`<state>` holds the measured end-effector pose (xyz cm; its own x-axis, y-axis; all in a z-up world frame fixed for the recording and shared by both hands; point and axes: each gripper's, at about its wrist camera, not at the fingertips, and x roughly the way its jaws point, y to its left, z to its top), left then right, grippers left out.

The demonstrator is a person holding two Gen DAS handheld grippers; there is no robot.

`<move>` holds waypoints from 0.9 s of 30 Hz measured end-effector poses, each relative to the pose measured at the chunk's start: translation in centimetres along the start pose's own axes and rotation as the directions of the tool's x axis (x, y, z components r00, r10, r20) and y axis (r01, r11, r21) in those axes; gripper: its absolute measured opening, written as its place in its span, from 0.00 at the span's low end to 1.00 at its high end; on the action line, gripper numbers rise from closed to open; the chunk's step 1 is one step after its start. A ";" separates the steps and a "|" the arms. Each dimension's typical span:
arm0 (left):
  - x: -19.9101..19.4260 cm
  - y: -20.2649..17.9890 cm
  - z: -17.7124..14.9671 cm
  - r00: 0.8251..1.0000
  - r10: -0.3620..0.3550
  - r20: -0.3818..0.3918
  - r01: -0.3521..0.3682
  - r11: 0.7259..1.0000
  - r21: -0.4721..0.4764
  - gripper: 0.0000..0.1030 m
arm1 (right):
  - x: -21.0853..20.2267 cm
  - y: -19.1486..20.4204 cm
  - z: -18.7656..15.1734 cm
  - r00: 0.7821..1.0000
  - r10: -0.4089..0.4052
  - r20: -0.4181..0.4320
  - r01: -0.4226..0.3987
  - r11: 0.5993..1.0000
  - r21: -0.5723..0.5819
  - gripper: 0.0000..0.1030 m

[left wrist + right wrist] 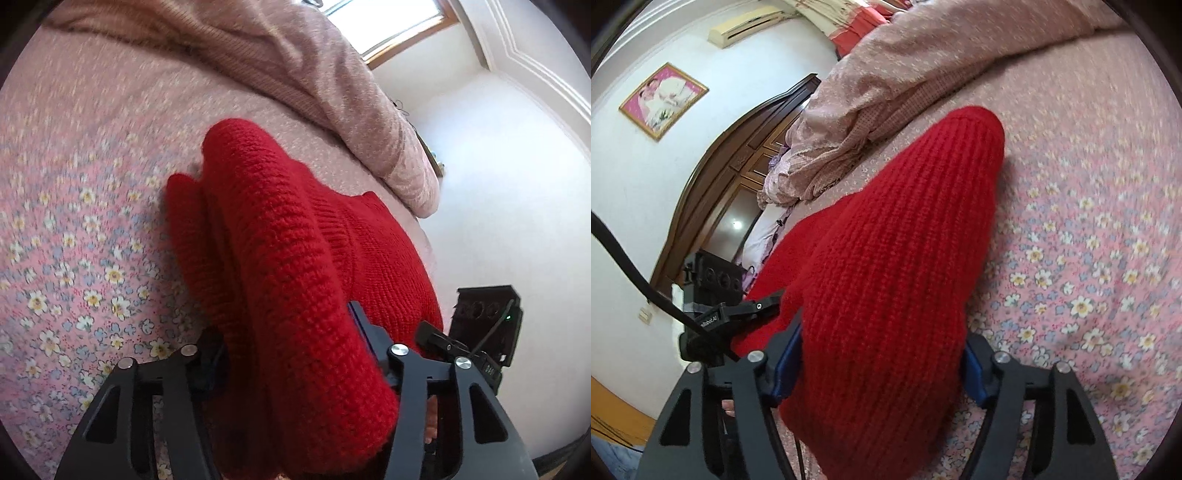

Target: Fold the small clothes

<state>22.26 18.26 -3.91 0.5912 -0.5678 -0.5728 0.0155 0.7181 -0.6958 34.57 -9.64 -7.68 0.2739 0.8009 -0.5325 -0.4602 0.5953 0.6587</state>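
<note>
A red knitted sweater (280,258) lay on a bed covered by a pink floral bedsheet (74,229), with a rumpled pink quilt (314,74) heaped beyond it toward the far edge.

In the left wrist view, a thick fold of the sweater ran straight up between the two fingers of the left gripper (295,354). The left finger was mostly hidden behind the knit, while the blue-lined right finger (364,332) pressed against the fold, so the gripper was pinching the sweater, its jaws partly closed around the bulky wool. To the right of it, the right gripper (443,341) showed from the side, with a black camera housing behind it; its tip lay against the flatter part of the sweater.

In the right wrist view, the left gripper (753,308) appeared at the left edge, carrying small white lettering too blurred to read in full. The right gripper (882,365) held a broad rolled fold of the sweater (897,266) between its blue pads (788,354), both pads touching the knit on either side, jaws still fairly wide because of the thick wool. The fold extended away up the bedsheet (1089,258). A framed picture (663,99) hung on the wall at left.
</note>
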 end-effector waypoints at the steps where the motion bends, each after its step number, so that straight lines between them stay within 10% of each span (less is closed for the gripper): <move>1: -0.1 -0.4 0.0 1.000 0.008 0.004 -0.008 1.000 0.017 0.46 | -0.2 0.4 0.0 1.000 -0.011 0.005 0.011 1.000 -0.022 0.69; 27: 0.5 -8.0 1.7 0.991 0.002 0.133 -0.031 0.975 0.221 0.43 | -5.5 3.0 1.1 0.988 -0.063 0.144 0.088 0.980 -0.178 0.64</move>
<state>23.80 12.91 2.13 0.6931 -0.5082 -0.5113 0.1749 0.8066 -0.5646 32.60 -12.17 -2.19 0.4209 0.7628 -0.4908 -0.5768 0.6427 0.5042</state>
